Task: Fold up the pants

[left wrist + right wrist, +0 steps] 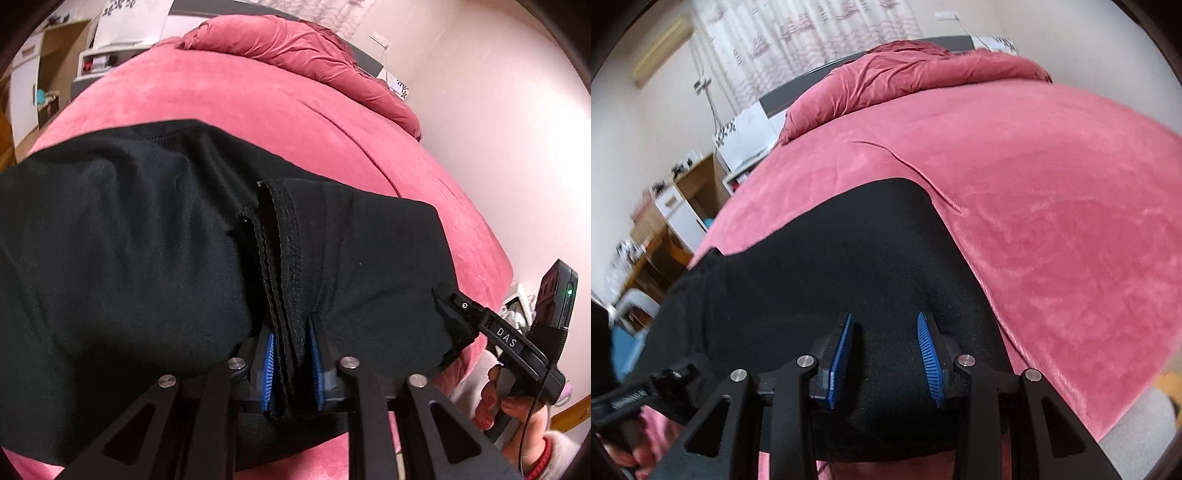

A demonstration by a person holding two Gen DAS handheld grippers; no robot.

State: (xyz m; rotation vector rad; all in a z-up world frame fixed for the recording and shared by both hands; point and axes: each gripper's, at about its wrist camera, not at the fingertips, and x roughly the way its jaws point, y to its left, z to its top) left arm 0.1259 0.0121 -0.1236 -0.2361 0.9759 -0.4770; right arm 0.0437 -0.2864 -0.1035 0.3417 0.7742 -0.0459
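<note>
**Pants fold, mid-way: left has the hem, right is loose**

So the black pants are lying across the near part of a pink bed, and they look already doubled leg on leg, going by the stacked layers. The left gripper is pinched down on a bunched strip of the fabric: you can see several layers of edge standing up between the blue pads, so it's got a solid hold. Looks like a hem or waistband end, can't tell which.

The right gripper is a different story. Its pads are spread apart with the cloth just lying under them, nothing pinched. From the left camera its tip sits right at the pants' right corner.

My guess: this is the grab-both-corners step before folding the end over. The right one needs to close on its corner, then both lift together and carry the end toward the far end of the pants, keeping the edge taut so the layers don't slide.

Room-wise it's fine. Lots of open bedspread past the pants, with a rumpled duvet well back at the headboard. The near bed edge is close under the grippers, so watch for fabric sliding off that side.
</note>
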